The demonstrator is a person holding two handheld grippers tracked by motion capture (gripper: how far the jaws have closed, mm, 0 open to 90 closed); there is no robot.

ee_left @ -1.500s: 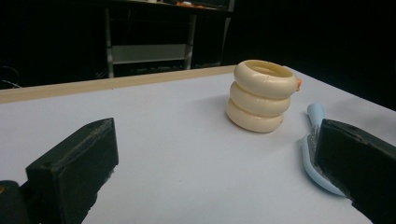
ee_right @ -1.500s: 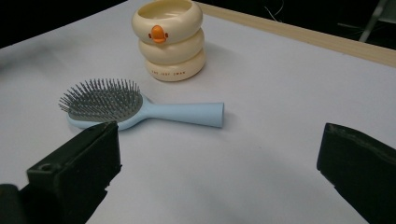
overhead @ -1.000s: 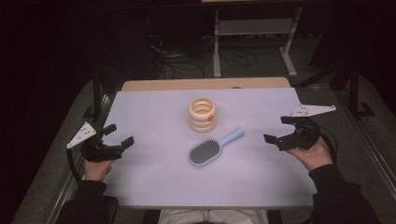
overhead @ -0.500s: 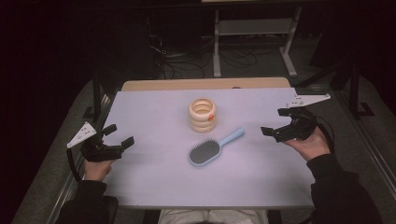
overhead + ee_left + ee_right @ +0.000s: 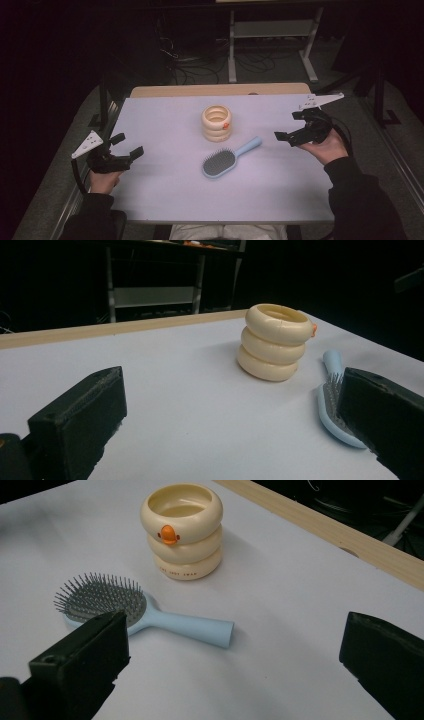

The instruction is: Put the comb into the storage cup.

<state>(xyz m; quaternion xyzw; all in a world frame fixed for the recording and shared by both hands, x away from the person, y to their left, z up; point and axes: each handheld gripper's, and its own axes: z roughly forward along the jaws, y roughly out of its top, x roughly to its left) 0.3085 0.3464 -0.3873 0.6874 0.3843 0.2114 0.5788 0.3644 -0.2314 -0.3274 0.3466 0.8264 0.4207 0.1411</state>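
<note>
— Black jaws on the left gripper (image 5: 122, 150) at eight o'clock?
— Spread wide, holding nothing. Cream ringed cup (image 5: 217, 122) sits at centre; blue hairbrush (image 5: 228, 158) at its five o'clock. Right gripper (image 5: 291, 127), three o'clock, gapes wide too.

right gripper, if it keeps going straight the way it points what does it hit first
Most likely the light blue plastic hairbrush, around its handle. The open right gripper aims down across the table toward it, with the cream ringed duck cup farther on; depth is uncertain.
</note>
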